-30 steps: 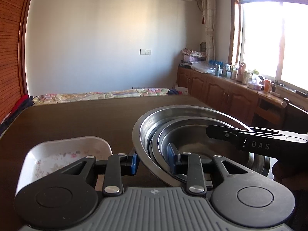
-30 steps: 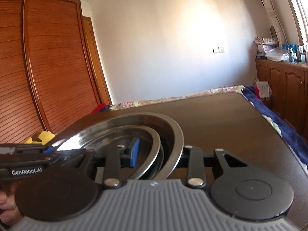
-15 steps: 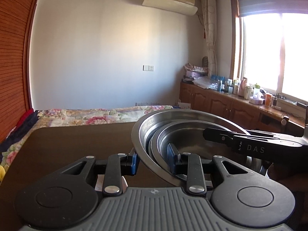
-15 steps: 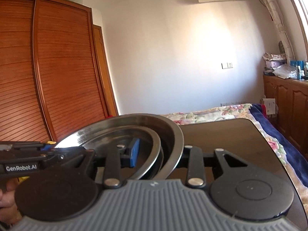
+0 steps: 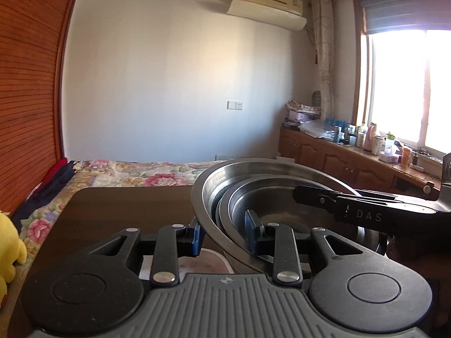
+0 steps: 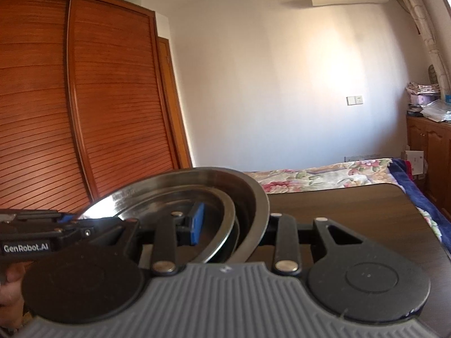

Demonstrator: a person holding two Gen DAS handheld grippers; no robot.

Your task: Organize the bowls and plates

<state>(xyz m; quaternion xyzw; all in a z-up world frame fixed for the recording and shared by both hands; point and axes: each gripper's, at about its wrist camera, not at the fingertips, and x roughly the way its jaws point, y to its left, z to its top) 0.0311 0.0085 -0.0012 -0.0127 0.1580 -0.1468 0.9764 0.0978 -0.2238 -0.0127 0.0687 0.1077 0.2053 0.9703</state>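
The nested steel bowls (image 5: 282, 197) are already stacked and held above the dark table (image 5: 118, 211), left gripper (image 5: 222, 235) and right gripper (image 6: 231, 225) each clamped on opposite rims, so only the white dish (image 5: 208, 262) below seems left to sort.

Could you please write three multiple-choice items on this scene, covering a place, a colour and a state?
1. Where is the yellow soft toy in the left wrist view?
A. at the left edge, beside the table
B. inside the bowls
C. on the windowsill

2. What colour are the gripper pads?
A. red
B. blue
C. white

3. How is the stack of metal bowls held?
A. left gripper alone
B. resting free on the table
C. both grippers, the right gripper on the opposite rim

Answers: 1 A, the toy shows at the frame's left edge; 2 B, blue pads flank the rim; 3 C, each view shows jaws astride the rim.
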